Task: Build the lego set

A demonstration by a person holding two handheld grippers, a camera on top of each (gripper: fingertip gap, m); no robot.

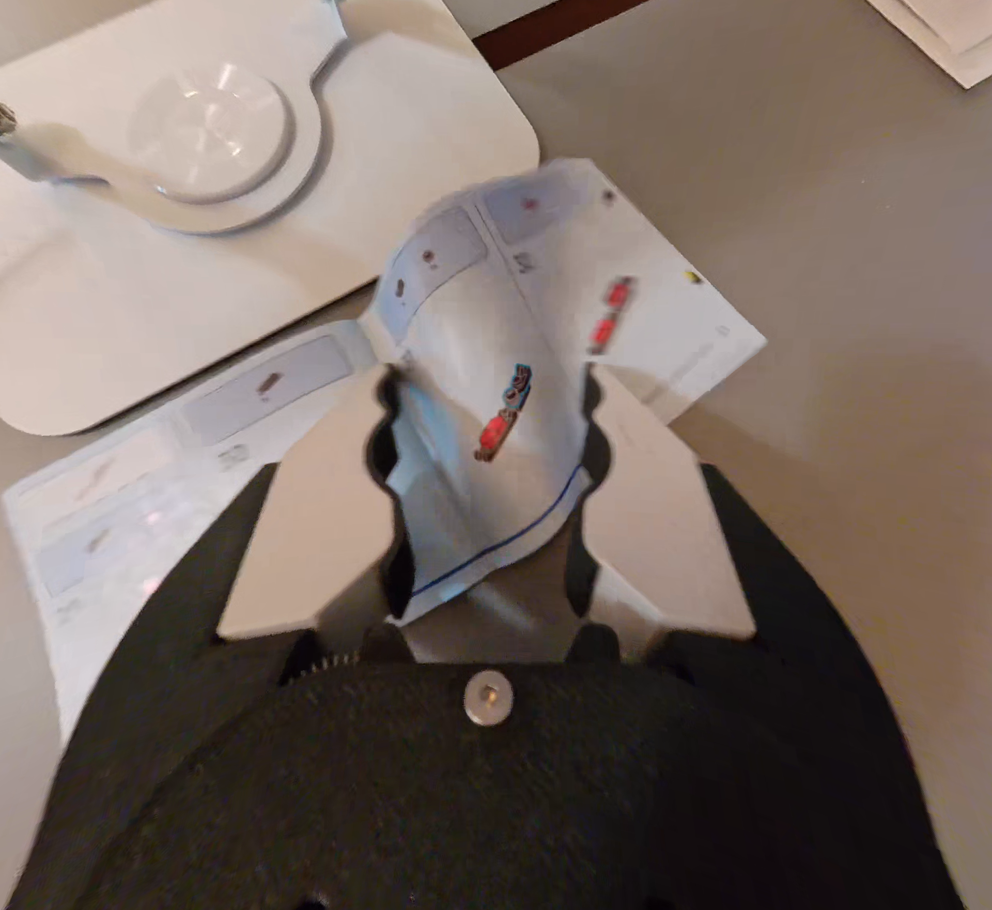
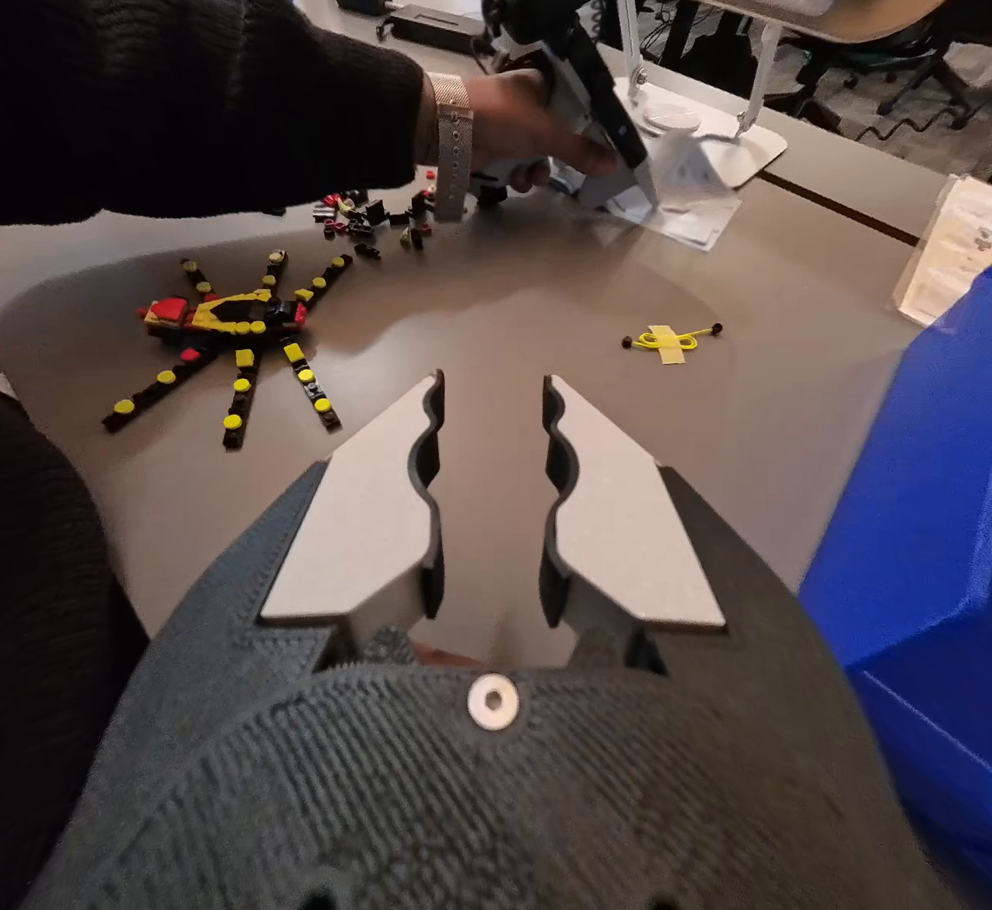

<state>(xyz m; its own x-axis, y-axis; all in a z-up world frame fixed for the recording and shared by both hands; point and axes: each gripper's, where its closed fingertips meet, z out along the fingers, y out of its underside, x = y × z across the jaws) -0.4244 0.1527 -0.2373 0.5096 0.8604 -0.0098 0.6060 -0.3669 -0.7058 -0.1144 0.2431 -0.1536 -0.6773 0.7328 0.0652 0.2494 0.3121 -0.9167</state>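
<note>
Beside the white stand [image 1: 257,143], left tongs [image 1: 486,374] pinch a booklet page [image 1: 483,347]; right tongs [image 2: 493,385], spread apart, alone reveal the spider model [image 2: 236,318].

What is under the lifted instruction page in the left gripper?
Under the lifted page pinched by the left gripper lie more flat pages of the instruction booklet on the grey table. The strip directly beneath the curl is hidden.

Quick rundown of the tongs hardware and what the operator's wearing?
Both tongs, left and right, match: black ribbed printed body, two flat grey fingers with wavy black inner pads, one silver screw at centre. No cables show. The person wears a black knit sleeve and a silver mesh watch strap.
</note>
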